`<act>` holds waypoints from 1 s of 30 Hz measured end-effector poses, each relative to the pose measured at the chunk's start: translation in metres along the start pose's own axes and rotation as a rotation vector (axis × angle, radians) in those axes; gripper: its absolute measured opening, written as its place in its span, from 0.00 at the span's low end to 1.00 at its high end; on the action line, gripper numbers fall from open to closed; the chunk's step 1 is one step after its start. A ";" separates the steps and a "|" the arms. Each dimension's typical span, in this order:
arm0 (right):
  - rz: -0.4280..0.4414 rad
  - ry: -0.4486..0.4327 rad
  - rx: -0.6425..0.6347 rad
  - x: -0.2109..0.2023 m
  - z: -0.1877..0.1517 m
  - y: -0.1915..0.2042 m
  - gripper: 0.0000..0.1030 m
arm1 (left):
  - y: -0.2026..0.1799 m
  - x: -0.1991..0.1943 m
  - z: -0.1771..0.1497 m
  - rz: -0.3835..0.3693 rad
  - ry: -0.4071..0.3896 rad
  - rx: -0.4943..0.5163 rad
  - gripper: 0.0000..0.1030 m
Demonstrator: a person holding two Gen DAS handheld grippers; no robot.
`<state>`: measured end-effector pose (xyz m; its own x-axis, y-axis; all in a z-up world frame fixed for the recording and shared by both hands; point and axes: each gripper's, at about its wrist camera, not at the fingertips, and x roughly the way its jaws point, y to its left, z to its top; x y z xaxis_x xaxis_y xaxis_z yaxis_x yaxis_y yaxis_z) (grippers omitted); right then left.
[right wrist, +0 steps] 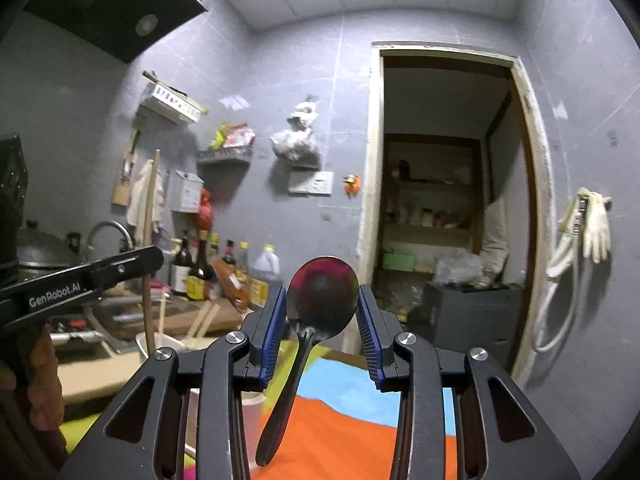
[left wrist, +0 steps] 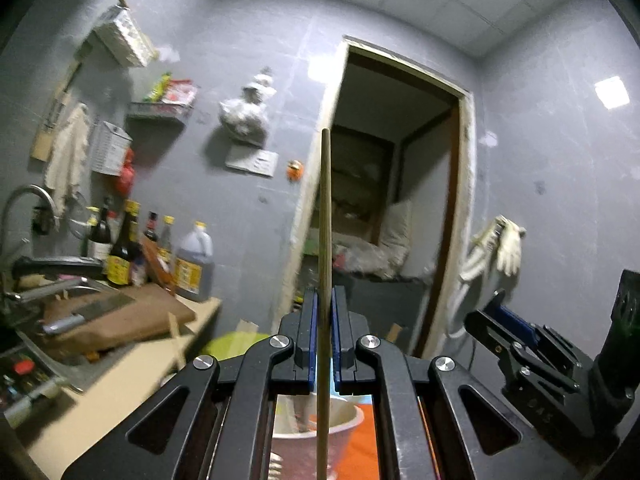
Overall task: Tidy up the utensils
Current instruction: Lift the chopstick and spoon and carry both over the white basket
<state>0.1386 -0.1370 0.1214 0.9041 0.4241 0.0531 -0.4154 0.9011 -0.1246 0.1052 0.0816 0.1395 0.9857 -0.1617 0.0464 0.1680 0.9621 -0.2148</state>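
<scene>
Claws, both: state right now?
Left claw: closed on an upright wooden chopstick.
Right claw: closed on the bowl of a dark spoon, handle hanging down.

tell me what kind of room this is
Most likely a small home kitchen: sauce bottles beside a tap, a cleaver on a wooden cutting board, and a range hood over a lidded wok.

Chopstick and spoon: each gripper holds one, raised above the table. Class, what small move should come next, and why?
Probably lower the left gripper so the chopstick slides into the cup right below it. The chopstick stands upright, clamped between the pads, already above the cup's mouth. The right gripper grips the spoon by its bowl and can wait.
</scene>
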 end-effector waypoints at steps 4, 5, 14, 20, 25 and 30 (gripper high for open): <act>0.051 -0.003 0.055 0.016 0.006 0.005 0.32 | 0.023 -0.003 0.014 0.056 -0.041 -0.009 0.04; 0.063 -0.004 0.070 0.021 0.008 0.006 0.32 | 0.028 -0.002 0.016 0.064 -0.047 -0.009 0.04; 0.094 -0.023 0.125 0.056 0.014 0.018 0.32 | 0.060 0.020 0.019 0.157 -0.066 0.003 0.04; 0.061 -0.030 0.090 0.069 0.002 0.034 0.32 | 0.062 0.037 0.011 0.190 -0.065 0.040 0.04; 0.054 0.000 0.047 0.078 -0.013 0.045 0.32 | 0.062 0.051 -0.005 0.203 -0.027 0.061 0.04; 0.063 0.065 0.056 0.092 -0.025 0.046 0.32 | 0.069 0.062 -0.019 0.219 0.029 0.057 0.04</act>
<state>0.2057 -0.0588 0.0955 0.8799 0.4749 -0.0175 -0.4748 0.8773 -0.0704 0.1777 0.1335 0.1092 0.9986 0.0467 -0.0231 -0.0498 0.9857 -0.1608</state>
